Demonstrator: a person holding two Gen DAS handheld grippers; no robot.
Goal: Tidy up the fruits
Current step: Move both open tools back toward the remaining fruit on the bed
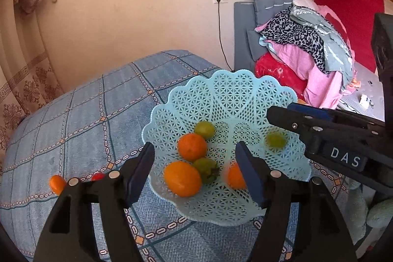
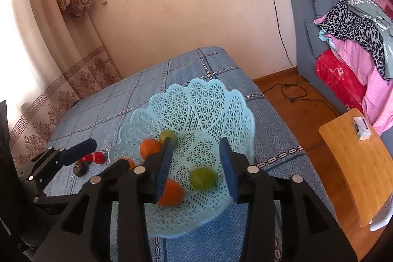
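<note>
While both grippers hang over the blue patterned bedspread (image 1: 81,119), neither has hold of any fruit.

Far left, outside the basket: in the left wrist view, one small orange fruit (image 1: 57,184) lies on the bedspread just left of the left gripper's frame, with a red fruit (image 1: 98,176) near it, partly hidden by that frame. The right wrist view shows two red fruits (image 2: 96,158) side by side and a dark fruit (image 2: 80,169) just beside them, all on the bedspread left of the basket.

Left gripper (image 1: 195,173): jaws stand wide apart, nothing between the pads. It hovers above the near left portion of the basket.

Centre: the light blue lattice basket (image 1: 221,95) rests on the bedspread near its right edge. Contents, left to right in the left wrist view:
- a large orange fruit (image 1: 182,179) at the near left;
- a round orange fruit (image 1: 192,147) behind it, touching a green fruit (image 1: 204,130) farther back;
- a green fruit with a dark calyx (image 1: 206,169), between the two orange ones;
- a blurred orange fruit (image 1: 234,175), partly hidden by the left gripper's right finger;
- a blurred green fruit (image 1: 275,140), apart from the rest at the right.

Right gripper (image 2: 197,168): jaws stand wide apart, empty, above the basket interior. The blurred green fruit lies below the gap; contact with the pads cannot be seen.

Right: a wooden table (image 2: 353,163) stands beside the bed, and a pile of clothes (image 2: 356,41) lies on a grey sofa (image 2: 304,36).
</note>
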